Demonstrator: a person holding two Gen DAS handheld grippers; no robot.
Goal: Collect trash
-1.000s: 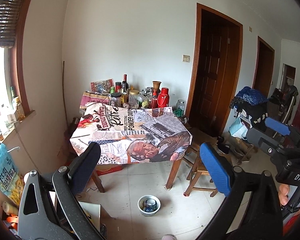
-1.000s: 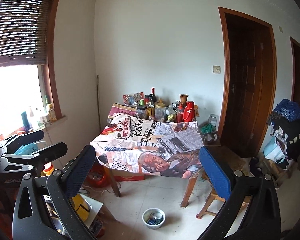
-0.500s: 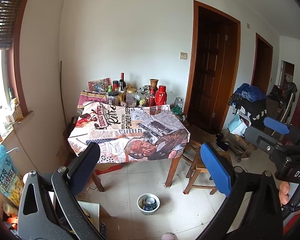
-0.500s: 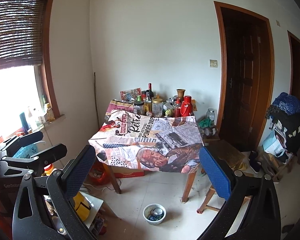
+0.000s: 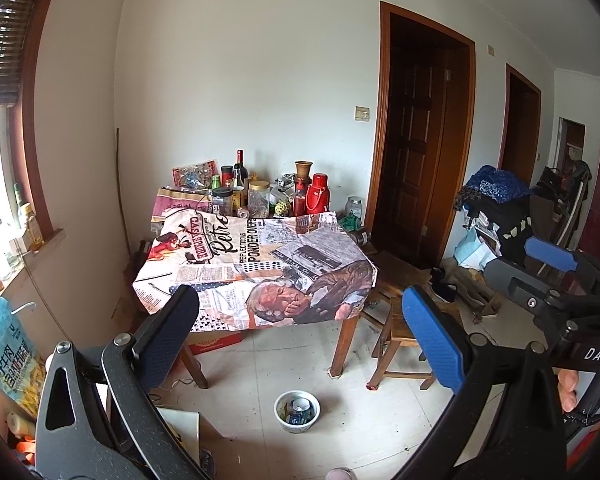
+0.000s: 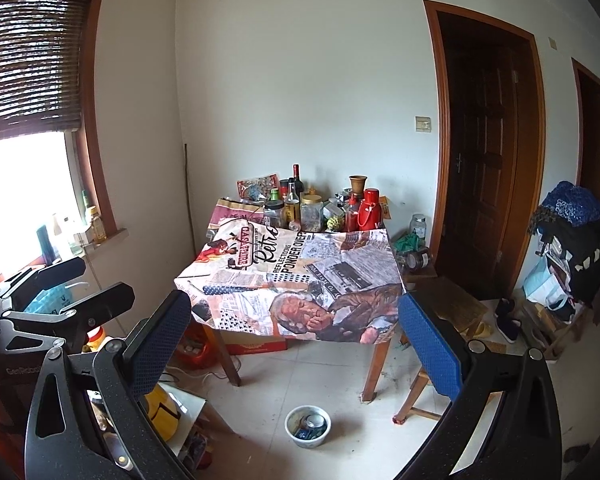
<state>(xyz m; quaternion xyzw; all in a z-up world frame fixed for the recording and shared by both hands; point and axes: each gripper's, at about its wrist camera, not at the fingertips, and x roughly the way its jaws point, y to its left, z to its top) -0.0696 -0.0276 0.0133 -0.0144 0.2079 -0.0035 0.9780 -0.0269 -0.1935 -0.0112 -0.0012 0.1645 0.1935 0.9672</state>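
Observation:
A white bowl (image 5: 297, 411) holding a blue can and scraps sits on the tiled floor in front of the table; it also shows in the right wrist view (image 6: 307, 426). My left gripper (image 5: 300, 340) is open and empty, held well above and back from the bowl. My right gripper (image 6: 296, 344) is open and empty too, at about the same height. The right gripper also shows at the right edge of the left wrist view (image 5: 548, 276). The left gripper shows at the left edge of the right wrist view (image 6: 60, 292).
A table with a newspaper-print cloth (image 5: 260, 264) carries bottles, jars and a red thermos (image 5: 317, 198) along its far edge. A wooden stool (image 5: 400, 344) stands by its right leg. A red box (image 6: 256, 344) lies under the table. Clutter lines both sides; dark doors (image 6: 484, 160) stand behind.
Both grippers have drifted slightly, so the table and bowl shifted a little in view. Both stay open and empty.

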